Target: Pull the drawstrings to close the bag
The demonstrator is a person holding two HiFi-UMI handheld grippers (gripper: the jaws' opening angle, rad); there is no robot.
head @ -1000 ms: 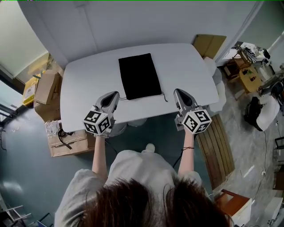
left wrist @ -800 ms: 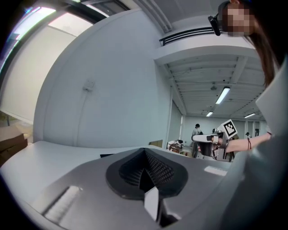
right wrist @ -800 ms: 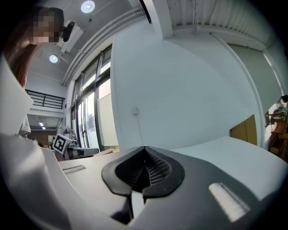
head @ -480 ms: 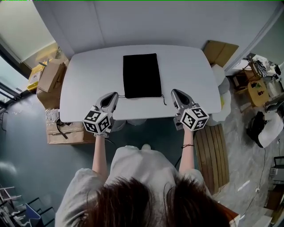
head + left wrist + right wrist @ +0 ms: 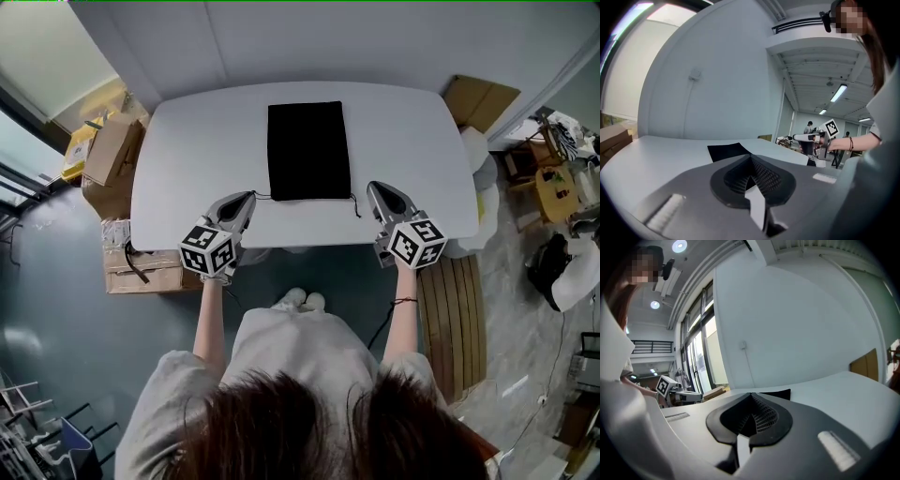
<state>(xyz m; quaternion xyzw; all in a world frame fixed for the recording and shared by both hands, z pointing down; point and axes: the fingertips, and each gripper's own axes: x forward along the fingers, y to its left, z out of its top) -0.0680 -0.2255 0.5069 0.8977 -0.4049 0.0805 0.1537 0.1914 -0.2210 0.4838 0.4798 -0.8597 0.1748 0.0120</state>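
Note:
A flat black drawstring bag (image 5: 307, 150) lies on the white table (image 5: 187, 159), its mouth toward the near edge. Thin black drawstrings trail from its near corners, one on the left (image 5: 259, 195) and one on the right (image 5: 354, 204). My left gripper (image 5: 247, 198) hovers at the near edge just left of the bag, shut and holding nothing. My right gripper (image 5: 373, 187) is just right of the bag, also shut and empty. The left gripper view has the bag (image 5: 727, 151) ahead beyond the closed jaws. In the right gripper view the bag (image 5: 776, 393) is a dark strip ahead.
Cardboard boxes (image 5: 111, 159) stand on the floor left of the table, with another (image 5: 141, 272) nearer. One more box (image 5: 480, 98) leans at the back right. A slatted wooden panel (image 5: 452, 319) lies on the floor to the right. A wall rises behind the table.
Both grippers have sunk toward the table's near edge, either side of the bag's mouth. Both stay shut and empty. The bag has not moved on the table.

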